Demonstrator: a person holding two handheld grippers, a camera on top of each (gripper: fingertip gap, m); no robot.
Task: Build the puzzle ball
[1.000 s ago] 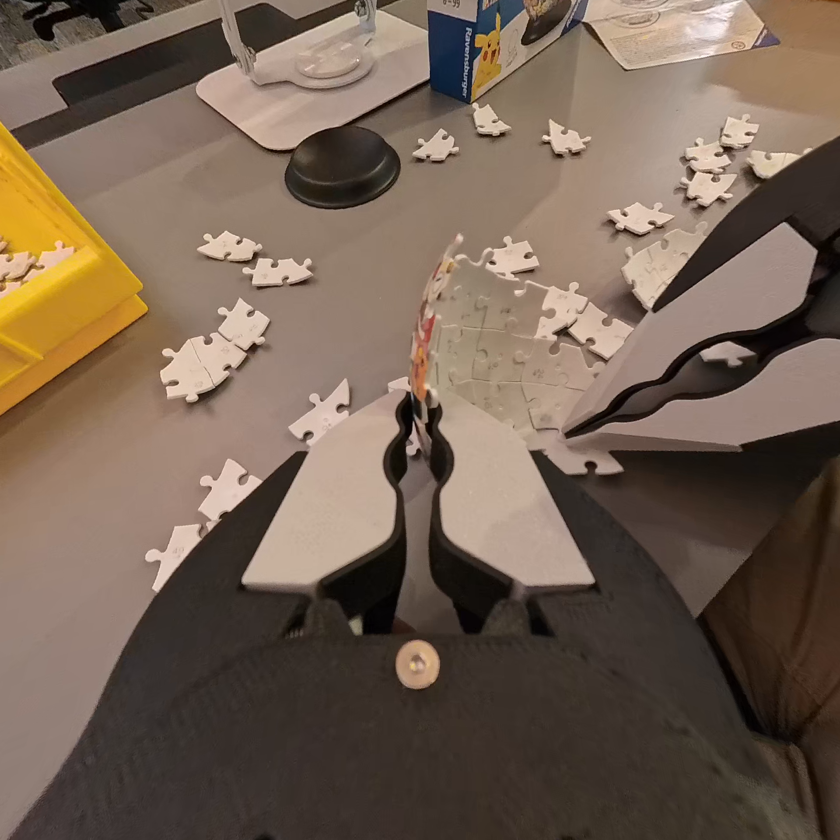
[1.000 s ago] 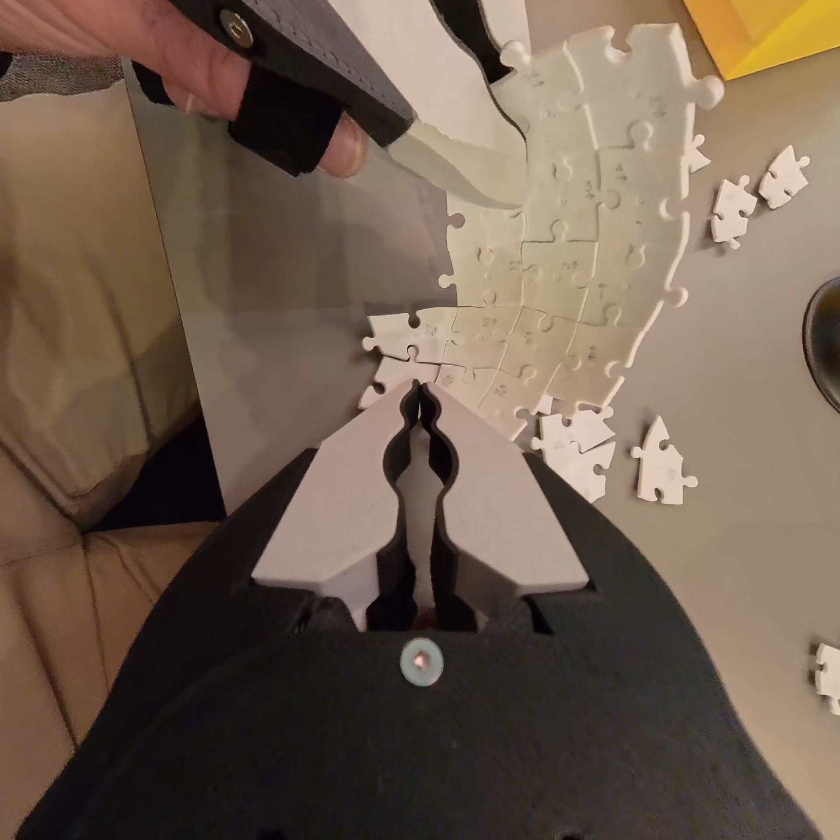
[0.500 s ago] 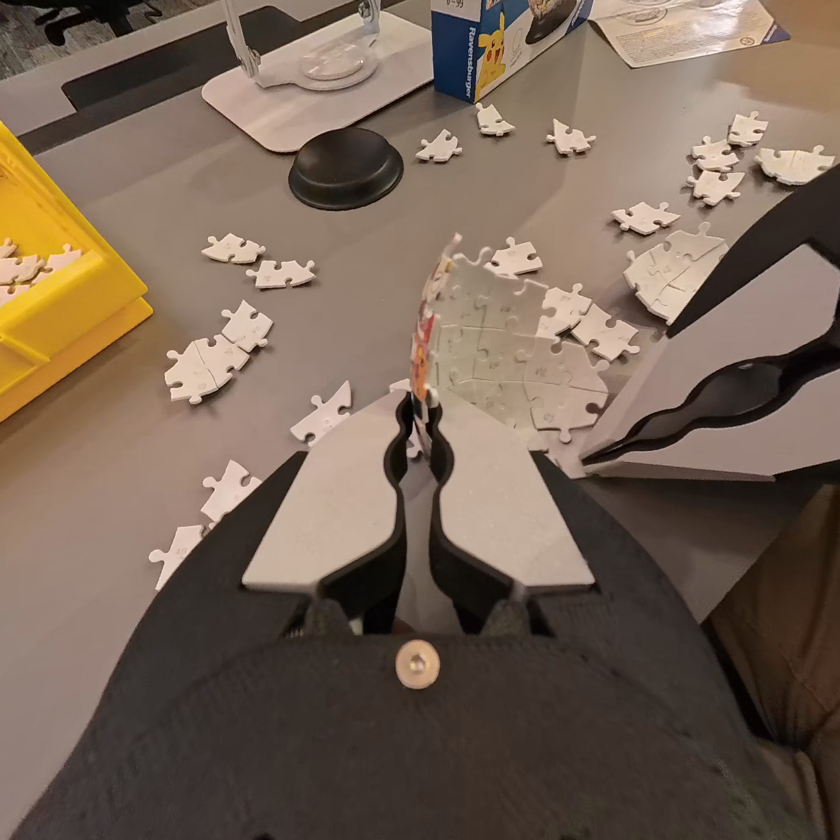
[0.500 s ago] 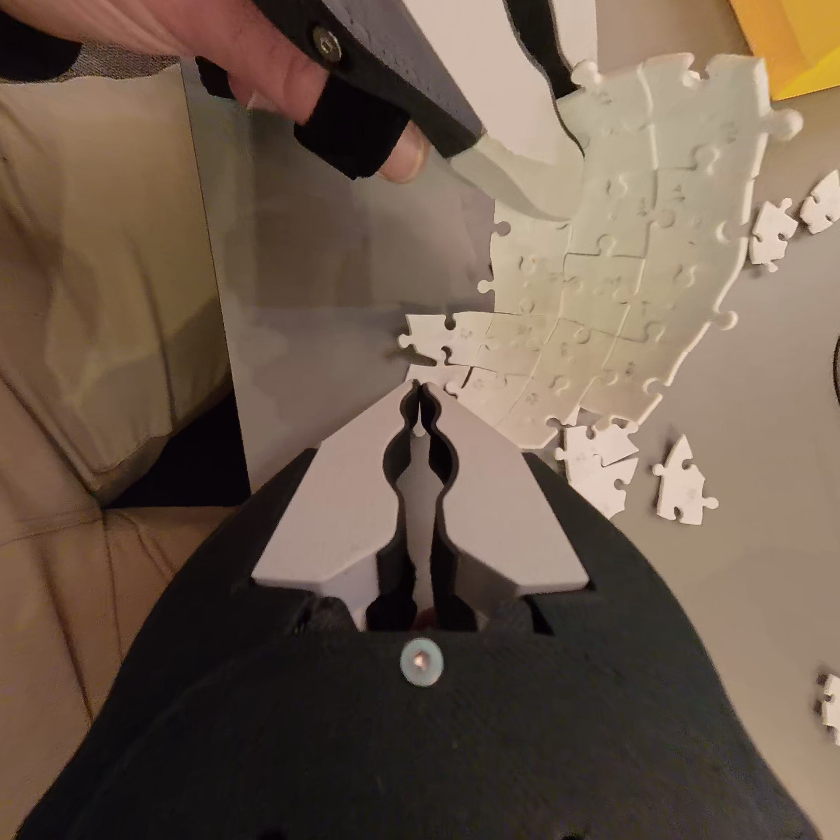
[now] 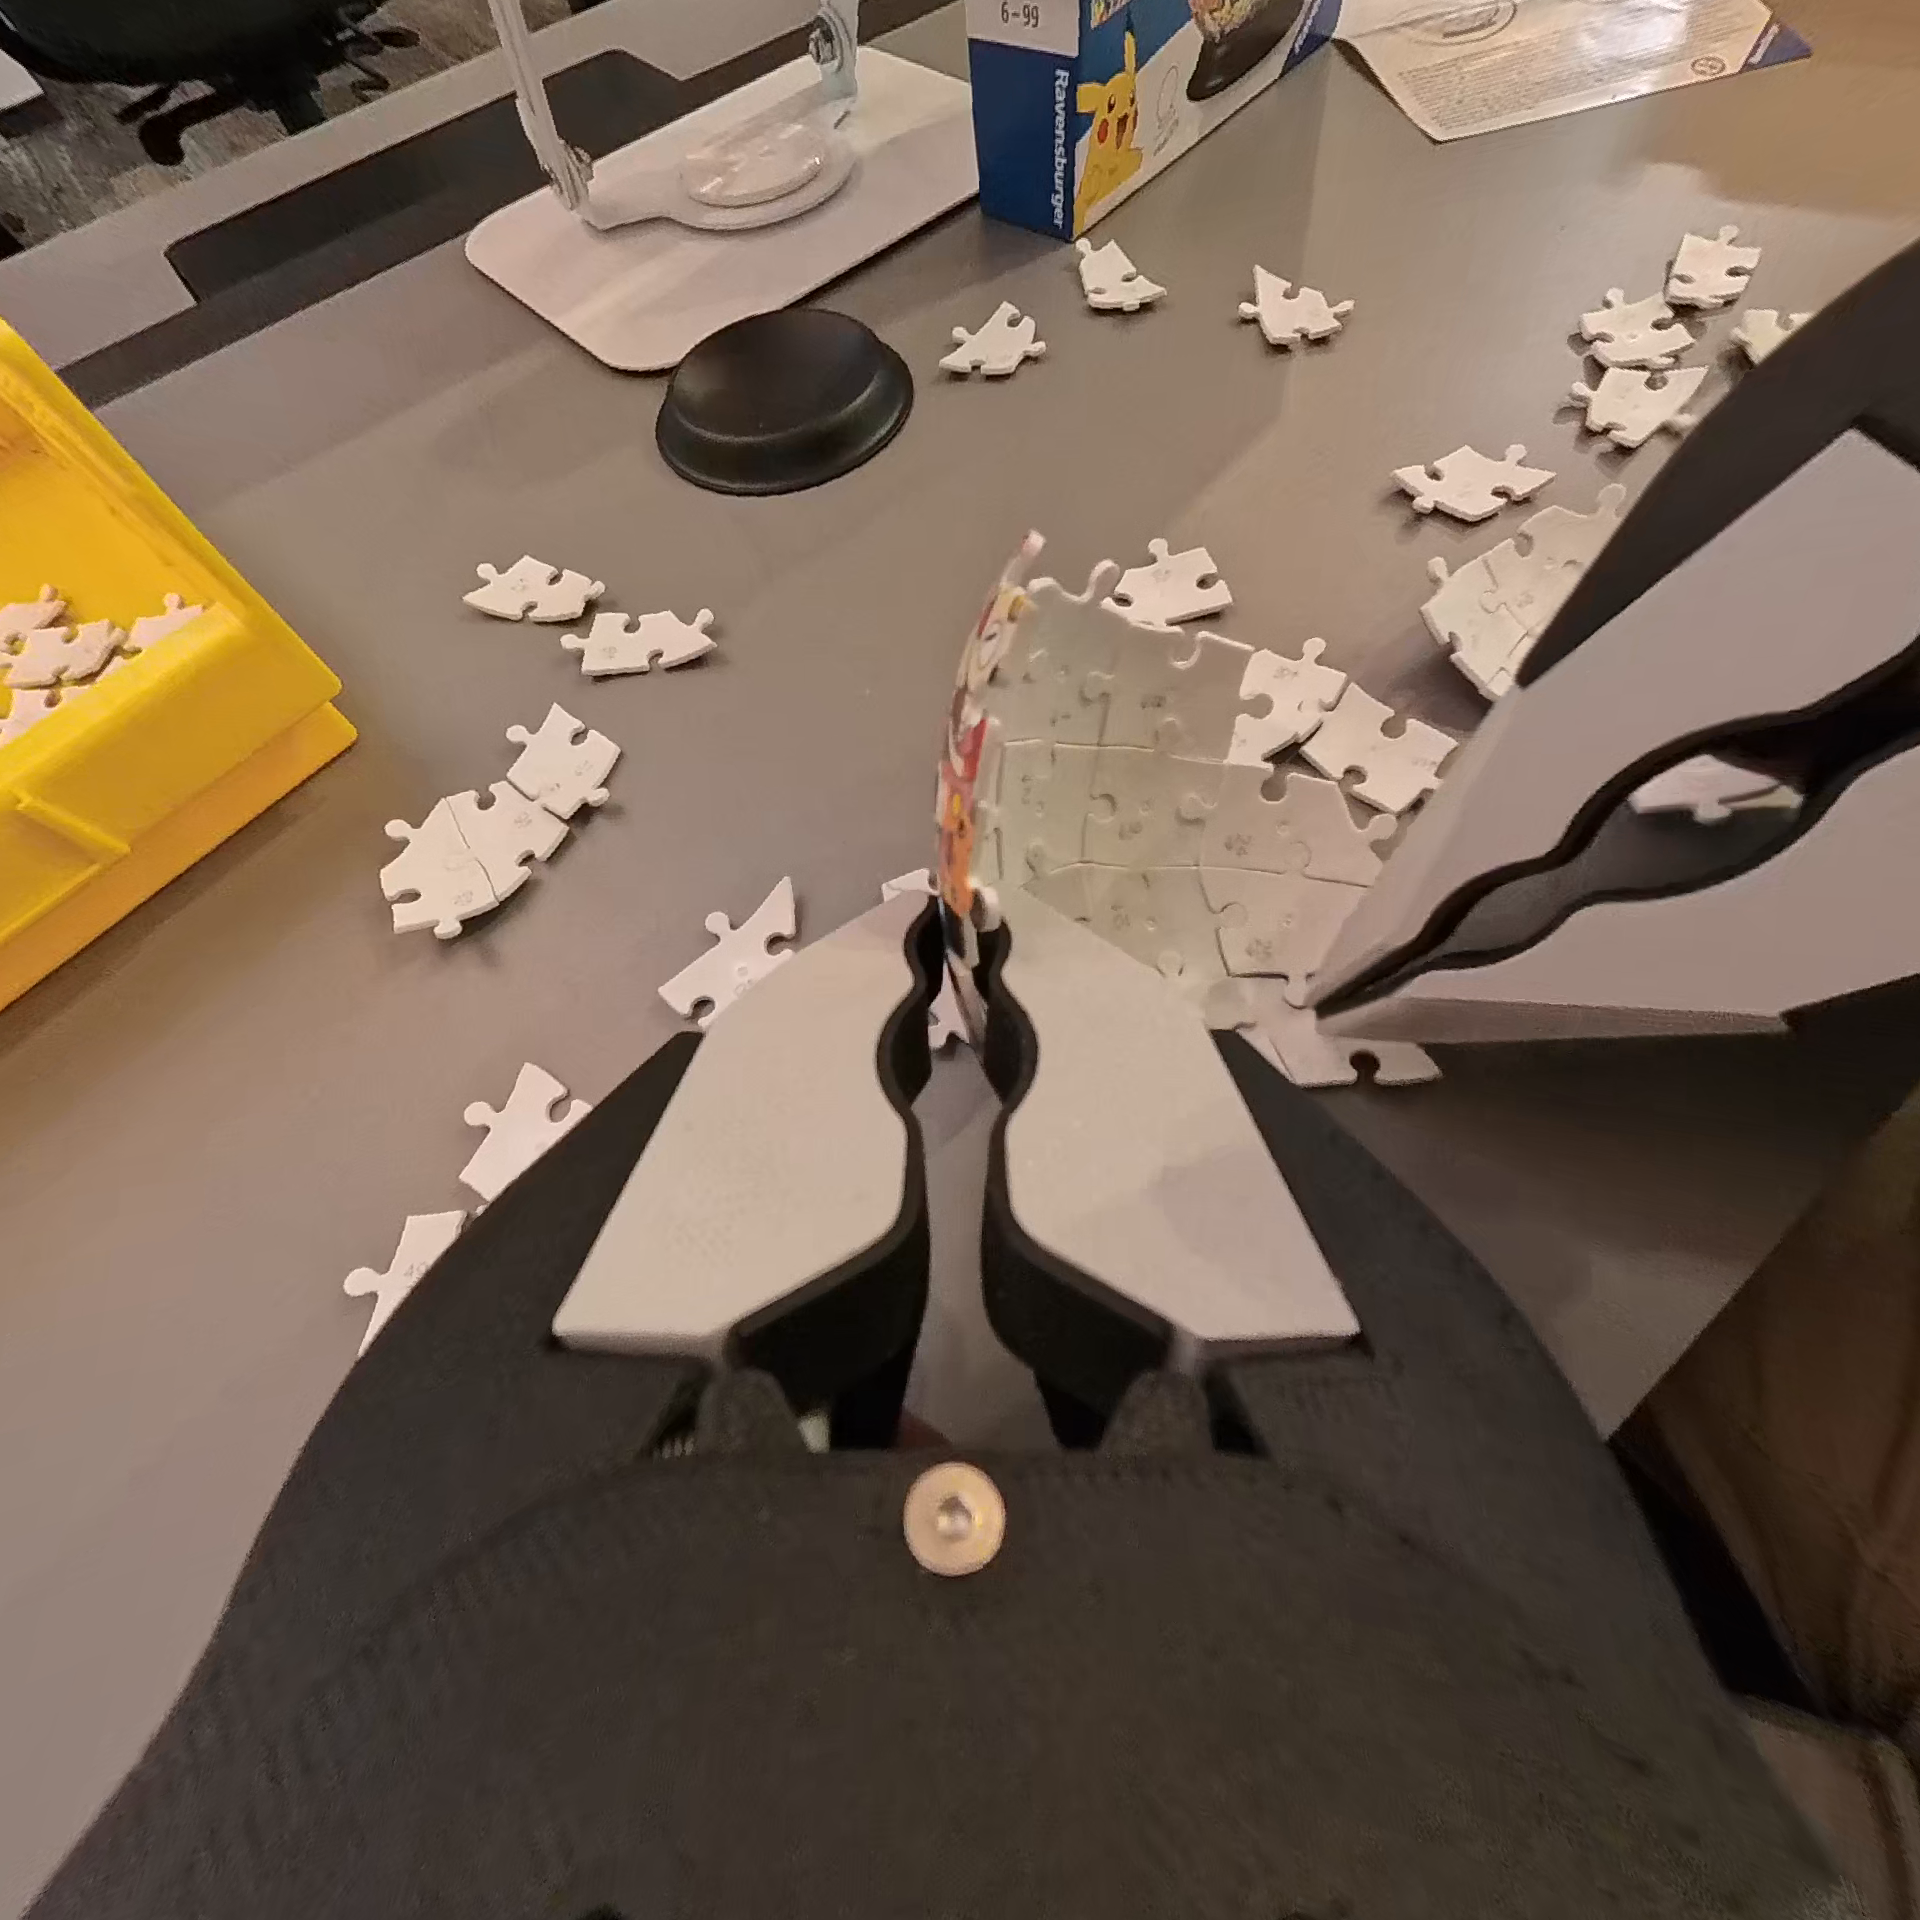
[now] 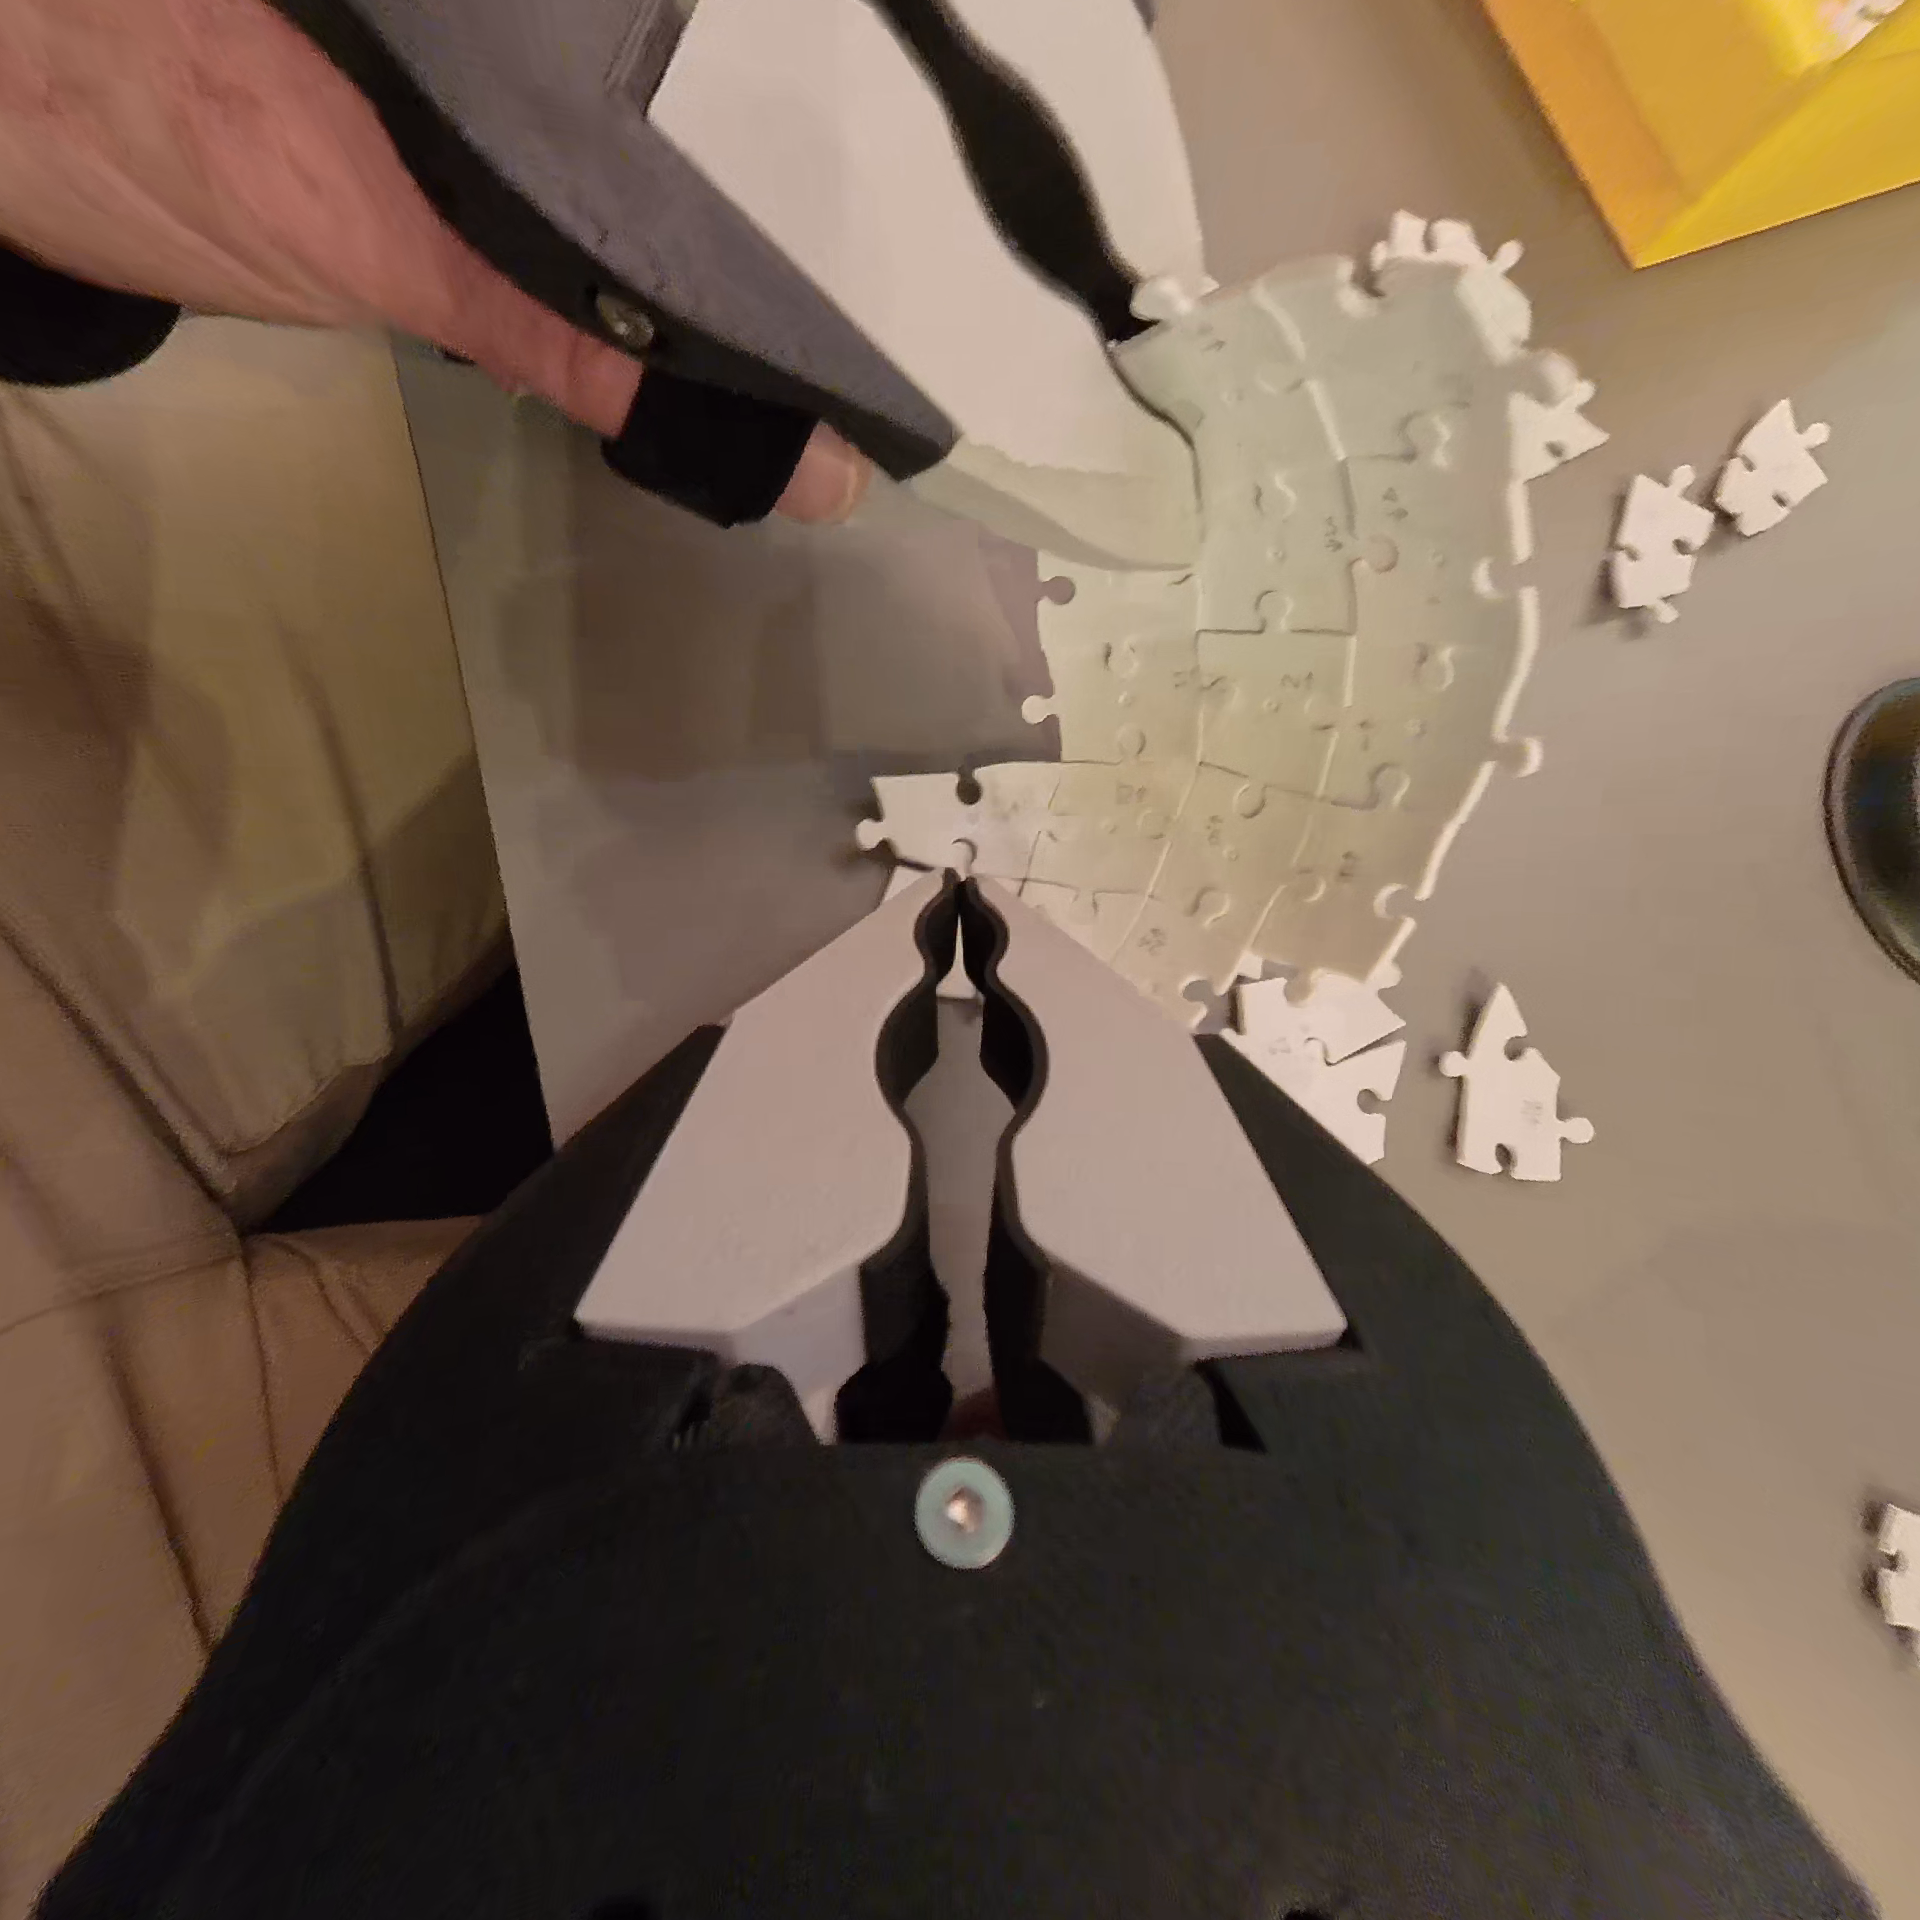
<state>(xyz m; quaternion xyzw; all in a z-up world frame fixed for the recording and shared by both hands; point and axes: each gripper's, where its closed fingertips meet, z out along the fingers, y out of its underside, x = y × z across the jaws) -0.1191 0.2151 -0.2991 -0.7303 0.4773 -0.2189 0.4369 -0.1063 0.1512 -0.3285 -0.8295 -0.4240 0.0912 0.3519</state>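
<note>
An office or meeting room, by the look of it — a long grey table [image 5: 312, 1091] with a dark cable hatch [image 5: 343, 229], and office chair bases [image 5: 208, 73] on carpet beyond.

Our left gripper [image 5: 964, 925] and right gripper [image 6: 958, 883] look alike: a broad, matt black textured body with one silver screw set in its middle. Each carries two pale grey wedge-shaped jaws lined with wavy black edges. A black strap wraps one finger of our hand [image 6: 312, 197].
</note>
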